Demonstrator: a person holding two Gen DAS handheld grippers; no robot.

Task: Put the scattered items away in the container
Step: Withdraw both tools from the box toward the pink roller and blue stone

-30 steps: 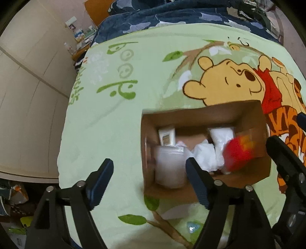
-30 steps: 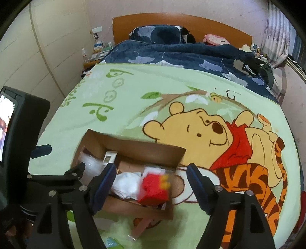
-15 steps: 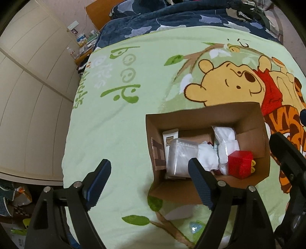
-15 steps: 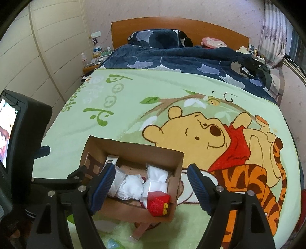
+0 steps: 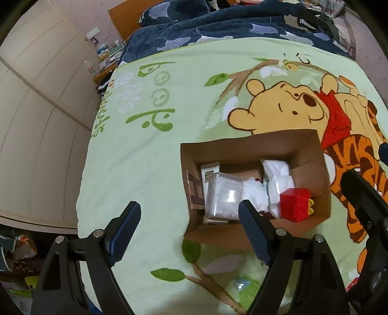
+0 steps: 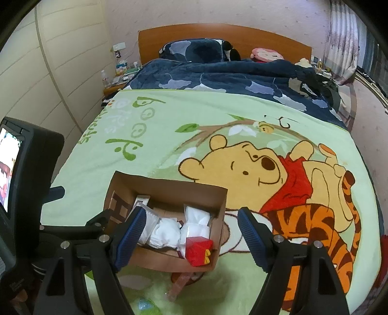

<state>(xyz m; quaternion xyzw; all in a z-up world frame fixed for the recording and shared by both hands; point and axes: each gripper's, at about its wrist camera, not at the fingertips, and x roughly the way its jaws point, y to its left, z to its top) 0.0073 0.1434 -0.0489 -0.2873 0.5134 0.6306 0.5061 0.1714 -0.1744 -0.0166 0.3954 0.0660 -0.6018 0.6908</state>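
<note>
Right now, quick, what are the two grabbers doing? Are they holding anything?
Left gripper: open, holding nothing.
Right gripper: open, holding nothing, above the box.

Green cartoon blanket (image 6: 169, 135) spread over most of the bed, printed with a yellow bear at 3 o'clock and an orange striped tiger at 4 o'clock. Dark blue quilt (image 6: 218, 80) bunched beyond it at 12 o'clock, with a matching pillow (image 6: 191, 49) against the wooden headboard (image 6: 242, 34). Pink plush toy (image 6: 266, 54) beside that pillow, toward 1 o'clock. Cluttered bedside table (image 6: 116, 80) at 10 o'clock, bottles and boxes on it, too small to tell apart. Cream panelled wardrobe (image 5: 41, 116) along 9 o'clock. Patterned curtain (image 6: 342, 41) at 2 o'clock. Pale pink wall (image 6: 218, 12) behind the headboard.
</note>
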